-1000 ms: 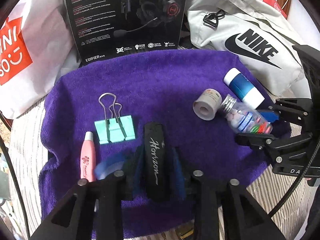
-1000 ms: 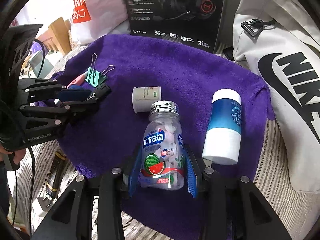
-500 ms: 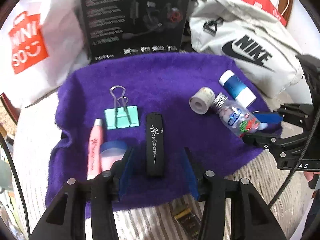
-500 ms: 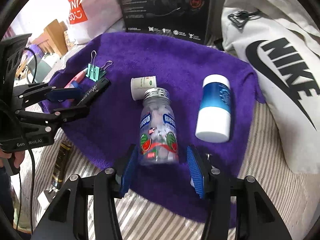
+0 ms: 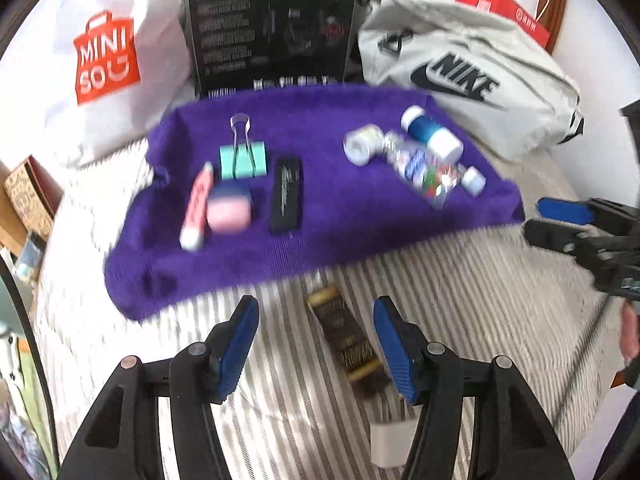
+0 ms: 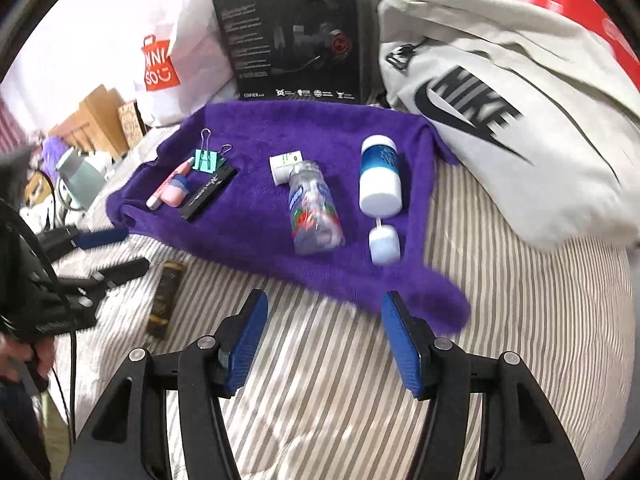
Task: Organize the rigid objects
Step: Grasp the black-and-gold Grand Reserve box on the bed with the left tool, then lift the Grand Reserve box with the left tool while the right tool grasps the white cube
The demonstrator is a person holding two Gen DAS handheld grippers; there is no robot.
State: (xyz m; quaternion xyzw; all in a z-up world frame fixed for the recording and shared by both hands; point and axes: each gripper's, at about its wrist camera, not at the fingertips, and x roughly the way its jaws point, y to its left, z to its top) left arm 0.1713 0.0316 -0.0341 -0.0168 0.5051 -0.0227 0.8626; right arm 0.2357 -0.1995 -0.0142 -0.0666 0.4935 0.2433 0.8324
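Grippers are hanging over the striped bedding (image 6: 520, 320), both short of the purple towel (image 5: 340, 232) and holding nothing. The left gripper (image 5: 316, 344) is standing with its blue pads wide apart, and a dark gold-lettered packet (image 5: 346, 340) is lying on the stripes between and just ahead of them. Farther ahead of it, on the towel's left part, a pink tube (image 5: 197, 206), a pink-and-blue cap-shaped piece (image 5: 229, 208), a mint binder clip (image 5: 242, 156) and a black flat case (image 5: 285, 194) are lying close together; the cap-shaped piece is touching the tube.

The right gripper (image 6: 324, 344) is likewise spread open, its pads framing bare stripes and the towel's near edge. Ahead of it a clear candy bottle (image 6: 314, 214) is lying on its side, its metal cap pointing away and meeting a small white roll (image 6: 285, 166). Just to the right of the bottle a blue-and-white cylinder (image 6: 379, 178) is lying lengthwise, and a small white container (image 6: 384, 244) is sitting at its near end, apart from the bottle.

Beyond the towel a black headset box (image 6: 292, 36) is standing upright between a white Miniso bag (image 5: 104, 64) and a grey Nike bag (image 6: 500, 120).
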